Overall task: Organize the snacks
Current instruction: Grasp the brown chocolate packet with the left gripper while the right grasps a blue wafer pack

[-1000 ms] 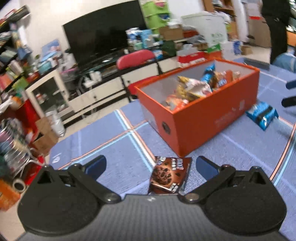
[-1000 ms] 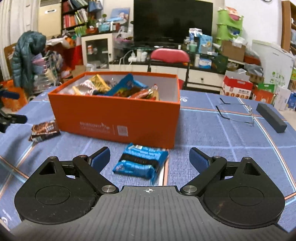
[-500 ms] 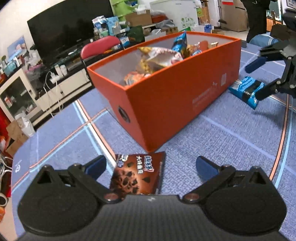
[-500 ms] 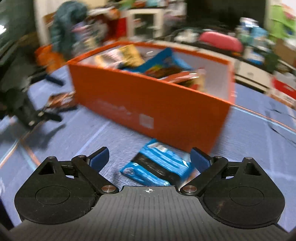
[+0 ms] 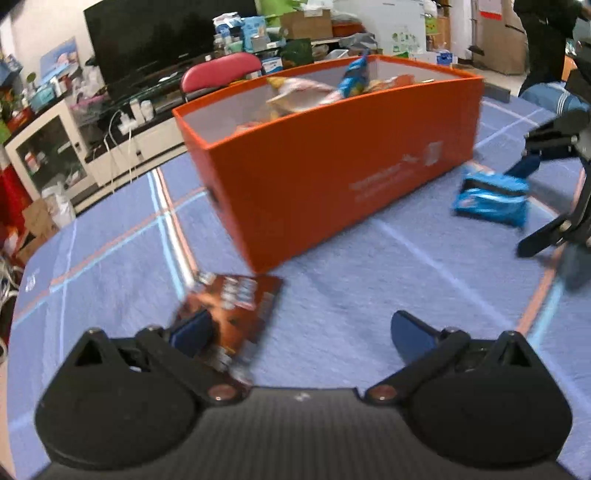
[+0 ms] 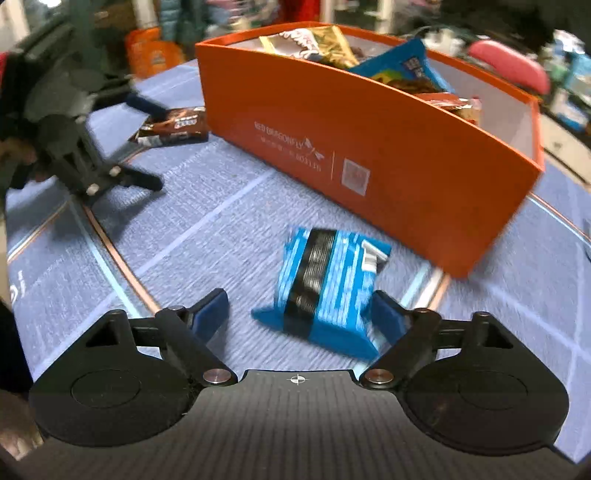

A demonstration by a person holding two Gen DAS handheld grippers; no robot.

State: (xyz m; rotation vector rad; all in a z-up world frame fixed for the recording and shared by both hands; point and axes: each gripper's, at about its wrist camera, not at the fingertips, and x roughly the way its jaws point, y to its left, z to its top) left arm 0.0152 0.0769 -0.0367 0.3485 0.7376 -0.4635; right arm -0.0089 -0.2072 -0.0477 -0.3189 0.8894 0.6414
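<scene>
An orange box (image 5: pixel 332 173) holding several snack packs stands on the blue tablecloth; it also shows in the right wrist view (image 6: pixel 369 147). A brown chocolate cookie pack (image 5: pixel 236 306) lies flat by the box's near corner. My left gripper (image 5: pixel 303 332) is open, its left finger over the pack's near edge. The pack and left gripper (image 6: pixel 125 144) show at the left of the right wrist view. A blue cookie pack (image 6: pixel 328 284) lies in front of the box. My right gripper (image 6: pixel 299 310) is open around it, the right finger touching its edge.
The tablecloth (image 5: pixel 406 266) has orange and light-blue lines. Beyond the table stand a red chair (image 5: pixel 221 70), a TV (image 5: pixel 166 33) on a low cabinet and cluttered shelves. A person (image 5: pixel 546 40) stands at the far right.
Both grippers have moved in low toward their packs. The left one has shifted so the brown pack lies under its left finger. The right one has swung left and closer around the blue pack.
</scene>
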